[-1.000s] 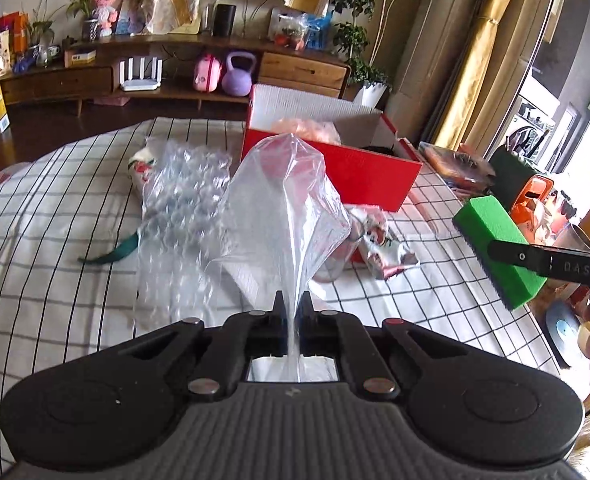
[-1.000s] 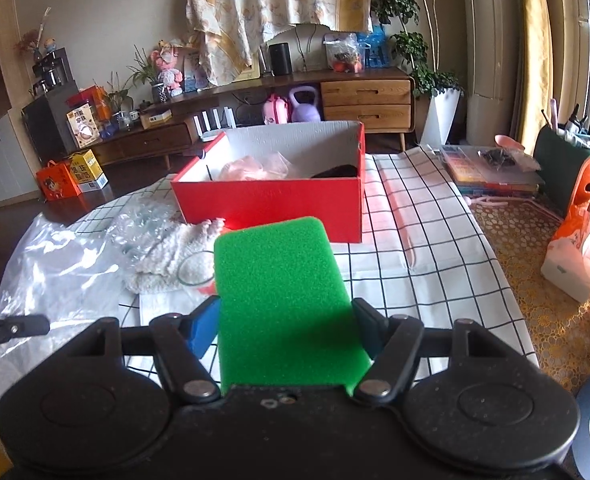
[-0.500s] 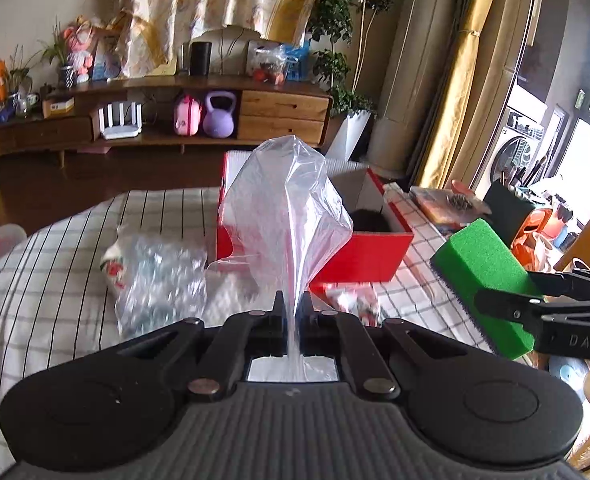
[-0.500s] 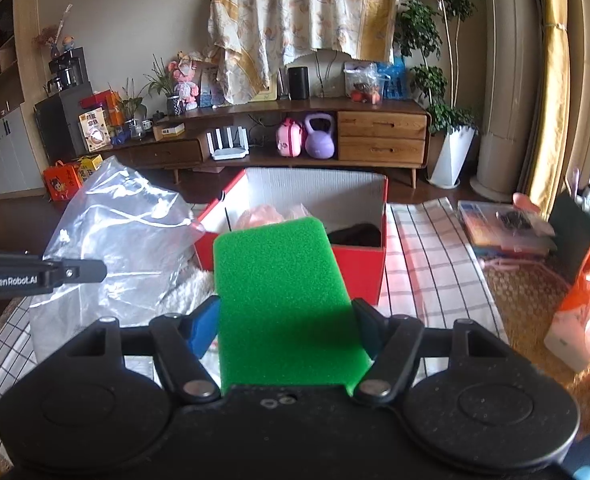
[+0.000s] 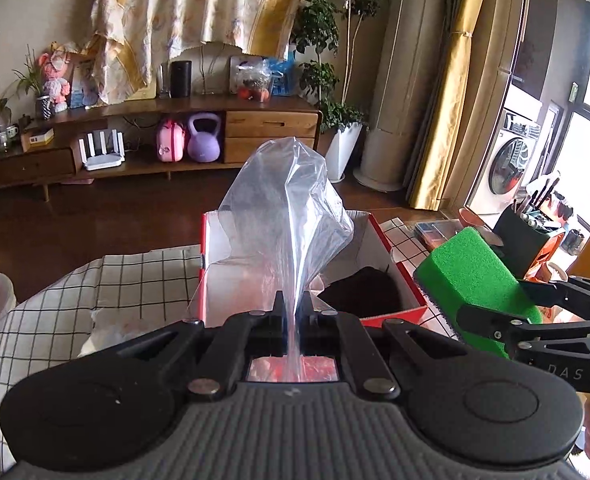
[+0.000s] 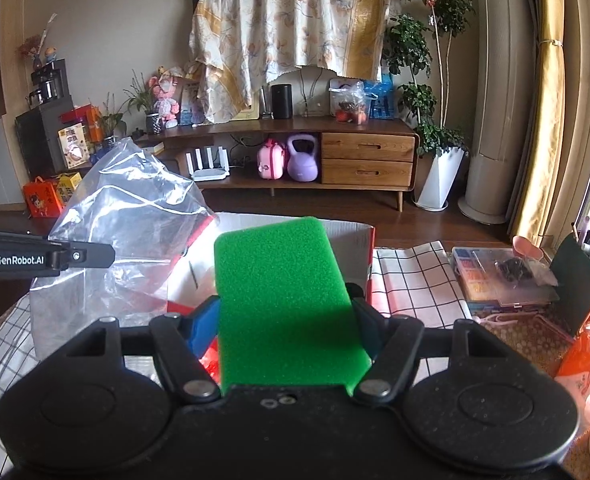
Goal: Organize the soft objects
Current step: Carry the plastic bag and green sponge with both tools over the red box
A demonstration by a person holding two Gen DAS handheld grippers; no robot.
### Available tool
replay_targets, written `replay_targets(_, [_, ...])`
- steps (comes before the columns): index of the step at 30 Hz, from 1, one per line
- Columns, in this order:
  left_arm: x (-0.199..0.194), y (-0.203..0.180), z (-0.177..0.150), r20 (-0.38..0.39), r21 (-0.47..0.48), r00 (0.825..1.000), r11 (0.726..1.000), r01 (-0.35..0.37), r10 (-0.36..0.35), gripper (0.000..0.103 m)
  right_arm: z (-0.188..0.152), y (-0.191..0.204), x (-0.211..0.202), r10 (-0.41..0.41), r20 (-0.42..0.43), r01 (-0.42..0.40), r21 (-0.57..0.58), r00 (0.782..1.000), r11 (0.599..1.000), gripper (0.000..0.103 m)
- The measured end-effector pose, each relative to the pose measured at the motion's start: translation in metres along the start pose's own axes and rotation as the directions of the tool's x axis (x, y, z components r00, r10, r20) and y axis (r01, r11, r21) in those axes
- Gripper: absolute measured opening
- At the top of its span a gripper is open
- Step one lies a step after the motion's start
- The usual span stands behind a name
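Checked cloth is covering the surface (image 5: 135,276), and right in the middle of the action is sitting the red box (image 5: 399,272), open at the top, with its white inner walls catching the light. Over that box the left claw (image 5: 291,300) is hanging with its jaws pressed together on a pinch of the clear plastic bag (image 5: 291,208), and the bag is billowing up and forward from the pinch, puffed out above the box's open mouth. Just to the right of the box, the right claw (image 6: 287,312) is clamping the green sponge (image 6: 283,292) between its jaws, which are standing fairly wide with the block filling the gap; the sponge is jutting forward at the box's right-hand rim, a dark scouring layer showing on its underside in the left wrist view. Inside the box, something dark (image 5: 359,288) is lying against the right wall, and pale pinkish stuff is showing through the bag nearer the left wall, though what it is I cannot tell. Left of the box, a crumpled white item (image 5: 107,328) is resting on the cloth. Beyond the box, a purple kettlebell (image 6: 303,158) is sitting under the long wooden sideboard (image 6: 367,156).
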State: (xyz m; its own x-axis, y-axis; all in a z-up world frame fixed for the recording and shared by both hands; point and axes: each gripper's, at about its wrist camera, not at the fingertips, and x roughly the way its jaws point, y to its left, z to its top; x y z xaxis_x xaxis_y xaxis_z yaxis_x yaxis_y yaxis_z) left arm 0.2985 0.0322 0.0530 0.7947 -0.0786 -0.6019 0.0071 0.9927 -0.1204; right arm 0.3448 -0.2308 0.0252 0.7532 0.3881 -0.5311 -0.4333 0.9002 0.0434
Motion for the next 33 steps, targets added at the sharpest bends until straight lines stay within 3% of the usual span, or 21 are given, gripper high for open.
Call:
replay_targets(5, [0.036, -0.004, 0.021, -0.050, 0.025, 0.999, 1.000, 0.000, 0.001, 0.005, 0.011, -0.012, 0.030, -0.023, -0.006, 0.023, 0.009, 1.000, 1.000, 0.069])
replay_targets(18, [0.126, -0.013, 0.061, -0.074, 0.099, 0.995, 0.993, -0.058, 0.065, 0.005, 0.031, -0.033, 0.118, -0.053, -0.054, 0.055, 0.037, 0.997, 0.998, 0.069])
replay_targets(33, [0.202, -0.002, 0.038, -0.198, 0.093, 0.978, 0.995, -0.041, 0.059, 0.005, 0.004, -0.025, 0.178, -0.042, -0.148, 0.040, -0.013, 0.988, 0.999, 0.069])
